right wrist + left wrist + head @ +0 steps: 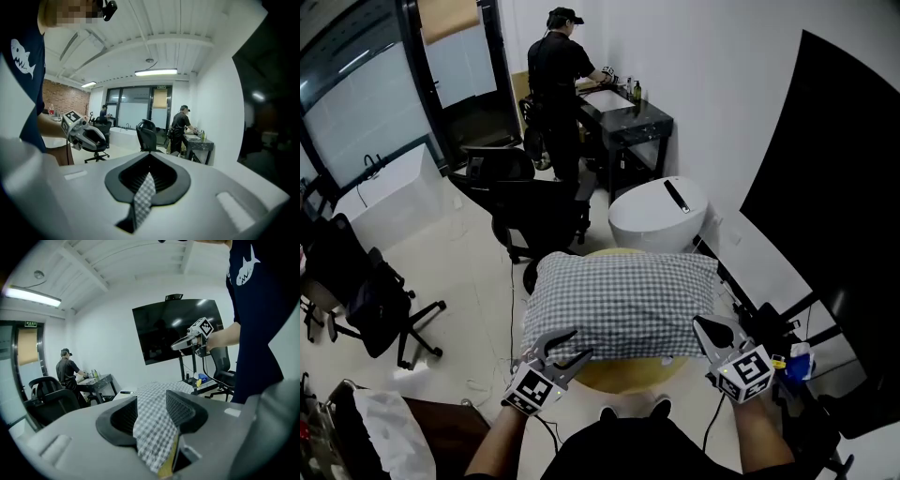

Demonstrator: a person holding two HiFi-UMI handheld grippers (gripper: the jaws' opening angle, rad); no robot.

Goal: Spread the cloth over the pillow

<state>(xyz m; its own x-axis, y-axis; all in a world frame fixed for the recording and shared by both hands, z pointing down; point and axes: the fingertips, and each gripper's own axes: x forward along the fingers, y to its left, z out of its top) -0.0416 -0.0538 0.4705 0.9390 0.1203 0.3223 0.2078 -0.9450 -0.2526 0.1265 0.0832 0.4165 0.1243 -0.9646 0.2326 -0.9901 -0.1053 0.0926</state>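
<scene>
A grey checked cloth lies draped over a yellow pillow in front of me in the head view. Only the pillow's near and far edges show. My left gripper is at the cloth's near left corner. In the left gripper view its jaws are shut on a bunched fold of cloth, with a yellow edge under it. My right gripper is at the near right corner. In the right gripper view its jaws are shut on a thin strip of cloth.
Behind the pillow stands a white rounded unit, with black office chairs to its left. A person works at a dark desk by the far wall. A large black screen on a stand is at the right.
</scene>
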